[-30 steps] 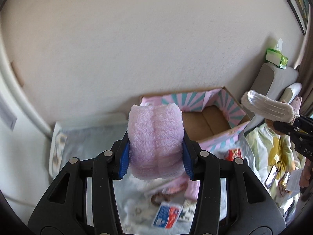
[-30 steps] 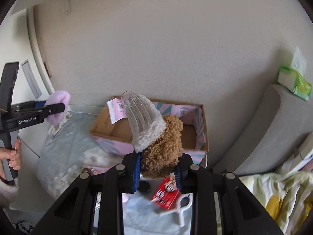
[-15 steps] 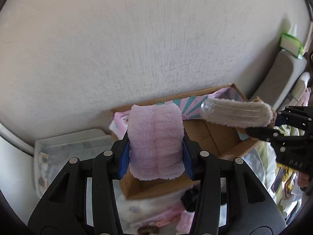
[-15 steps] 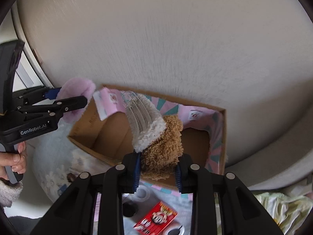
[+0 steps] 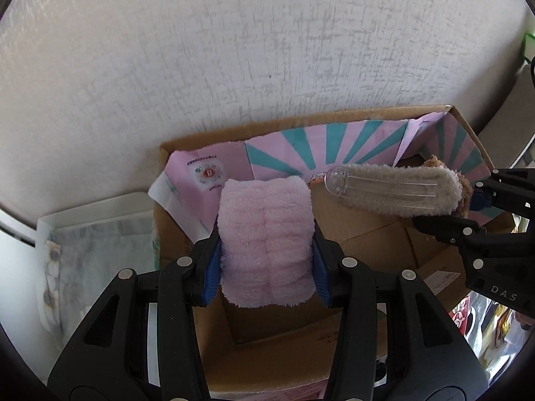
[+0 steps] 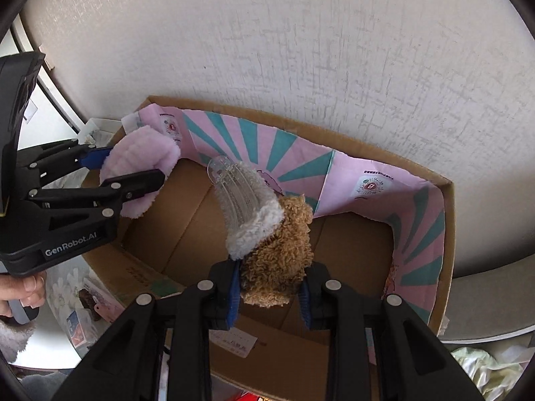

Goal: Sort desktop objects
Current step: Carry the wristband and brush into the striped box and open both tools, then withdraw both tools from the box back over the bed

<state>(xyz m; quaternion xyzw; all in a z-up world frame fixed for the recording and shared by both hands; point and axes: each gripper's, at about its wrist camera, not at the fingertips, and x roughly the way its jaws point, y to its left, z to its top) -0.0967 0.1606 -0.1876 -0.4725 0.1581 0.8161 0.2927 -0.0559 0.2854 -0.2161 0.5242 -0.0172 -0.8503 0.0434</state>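
Nearest in the left wrist view, the left gripper has its blue pads pressed against both sides of a pink fluffy item, a ribbed, plush pad that stands upright between the jaws and is held over the near-left part of an open cardboard box. In the right wrist view the right gripper is clamped narrow on a brown curly plush item, whose white fleecy part carries a clear plastic comb-like piece that sticks up and away from the jaws, tilted toward the left. This held thing also hangs over the box interior, above its bare brown floor. The same right gripper enters the left view from the right edge, its black body marked with letters, and the white fleecy piece with the clear comb lies almost level there, pointing toward the pink item without touching it. In the right view the left gripper comes in from the left side, with a person's fingers wrapped round its handle below and a fuzzy pale sleeve at the lower edge. Beyond both held things, the box's far and side walls are lined with pink paper bearing teal rays and a small round emblem. Left of the box a pale printed cloth or bag lies against a white tray-like edge. Behind everything rises a textured off-white wall, the box standing close against it.
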